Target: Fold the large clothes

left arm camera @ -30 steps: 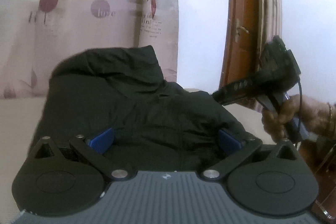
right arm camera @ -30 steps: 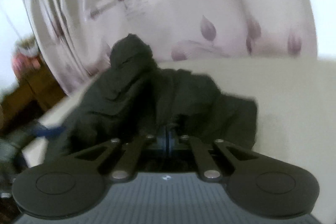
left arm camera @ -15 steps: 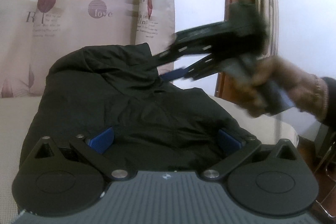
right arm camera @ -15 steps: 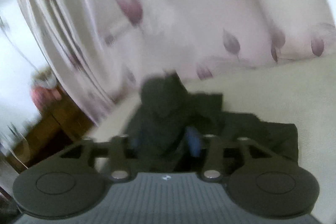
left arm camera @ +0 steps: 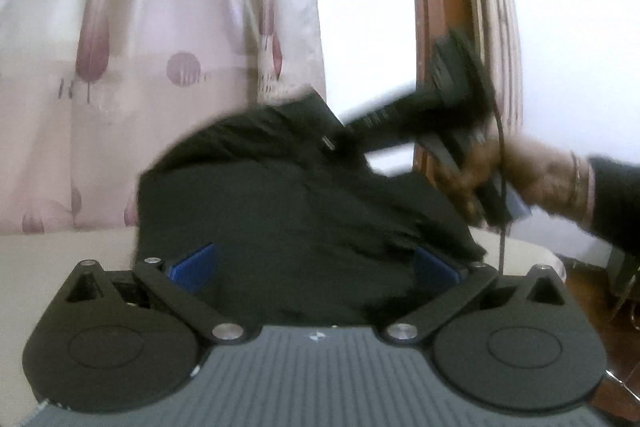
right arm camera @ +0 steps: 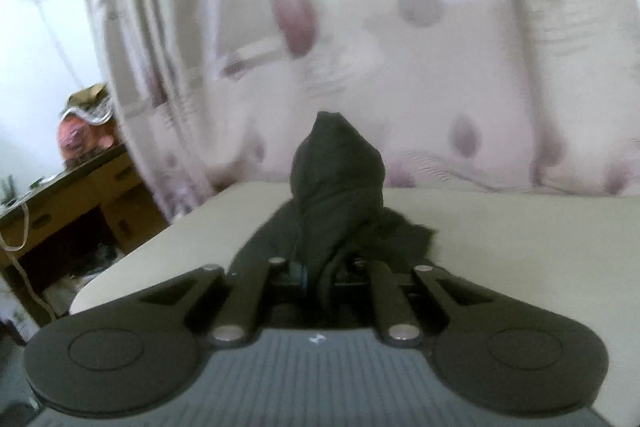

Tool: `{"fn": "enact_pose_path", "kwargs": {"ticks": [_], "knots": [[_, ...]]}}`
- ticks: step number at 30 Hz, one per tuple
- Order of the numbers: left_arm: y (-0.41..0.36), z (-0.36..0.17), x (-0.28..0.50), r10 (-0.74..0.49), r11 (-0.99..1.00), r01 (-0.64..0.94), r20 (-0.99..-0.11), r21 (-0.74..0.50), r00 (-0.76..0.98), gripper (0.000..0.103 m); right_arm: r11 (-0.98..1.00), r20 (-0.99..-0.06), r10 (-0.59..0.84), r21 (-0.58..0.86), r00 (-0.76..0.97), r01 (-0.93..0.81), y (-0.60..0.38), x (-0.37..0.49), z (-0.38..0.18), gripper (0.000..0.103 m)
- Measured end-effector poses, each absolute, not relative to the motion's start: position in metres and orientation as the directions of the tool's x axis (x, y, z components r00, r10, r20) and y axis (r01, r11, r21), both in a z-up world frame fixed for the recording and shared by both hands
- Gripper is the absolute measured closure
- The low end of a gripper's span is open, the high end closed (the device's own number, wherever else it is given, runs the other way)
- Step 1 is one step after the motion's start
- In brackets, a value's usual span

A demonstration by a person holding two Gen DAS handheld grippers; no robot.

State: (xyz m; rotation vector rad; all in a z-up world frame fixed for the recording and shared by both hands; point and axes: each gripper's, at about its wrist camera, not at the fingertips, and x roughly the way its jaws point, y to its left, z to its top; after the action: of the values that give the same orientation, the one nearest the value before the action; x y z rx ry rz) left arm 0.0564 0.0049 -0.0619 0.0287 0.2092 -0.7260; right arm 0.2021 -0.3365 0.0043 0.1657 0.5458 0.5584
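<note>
Right gripper (right arm camera: 316, 273) had just closed, clamped on jacket (left arm camera: 304, 219) peak; left gripper (left arm camera: 316, 267) gaped at the near hem.

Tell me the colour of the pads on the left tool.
Blue. The pads show best in the left wrist view, standing wide apart over the black garment.

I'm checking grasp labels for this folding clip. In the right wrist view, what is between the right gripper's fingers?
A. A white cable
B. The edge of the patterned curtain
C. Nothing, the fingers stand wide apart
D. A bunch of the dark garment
D: in the right wrist view the right gripper has its fingers drawn close together on a bunch of the dark garment, which stands up from it above the cream surface.
</note>
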Motion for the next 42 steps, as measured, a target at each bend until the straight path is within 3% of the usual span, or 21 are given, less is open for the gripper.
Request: {"fn": "enact_pose_path", "kwargs": {"ticks": [3,7,10,21,31,36,42], "knots": [[0.000,-0.066,0.066,-0.645,0.757,0.651,-0.223,-0.059,0.731,0.000,0.853,-0.460,0.507,0.387,0.729,-0.350,-0.379,0.199,-0.025,0.094],[-0.010,-0.080,0.086,-0.654,0.753,0.635,-0.301,-0.172,0.694,0.000,0.773,-0.409,0.535,0.591,0.739,-0.232,-0.427,0.196,-0.075,0.094],[-0.015,-0.081,0.089,-0.655,0.753,0.633,-0.287,-0.179,0.699,0.000,0.710,-0.382,0.539,0.685,0.751,-0.161,-0.451,0.188,-0.108,0.092],[-0.015,-0.093,0.106,-0.633,0.767,0.615,-0.369,-0.182,0.681,0.000,0.732,-0.422,0.544,0.662,0.725,-0.164,-0.434,0.190,-0.139,0.089],[0.062,-0.092,0.076,-0.519,0.854,0.471,-0.409,-0.219,0.751,0.000,0.714,-0.460,0.681,0.588,0.569,-0.379,-0.333,0.225,-0.133,0.089],[0.079,-0.074,0.062,-0.495,0.869,0.444,-0.384,-0.220,0.779,0.000,0.743,-0.481,0.661,0.529,0.576,-0.410,-0.329,0.224,-0.120,0.089],[0.039,-0.052,0.072,-0.559,0.828,0.527,-0.323,-0.189,0.763,0.000,0.782,-0.457,0.580,0.543,0.674,-0.305,-0.373,0.193,-0.115,0.088]]}}
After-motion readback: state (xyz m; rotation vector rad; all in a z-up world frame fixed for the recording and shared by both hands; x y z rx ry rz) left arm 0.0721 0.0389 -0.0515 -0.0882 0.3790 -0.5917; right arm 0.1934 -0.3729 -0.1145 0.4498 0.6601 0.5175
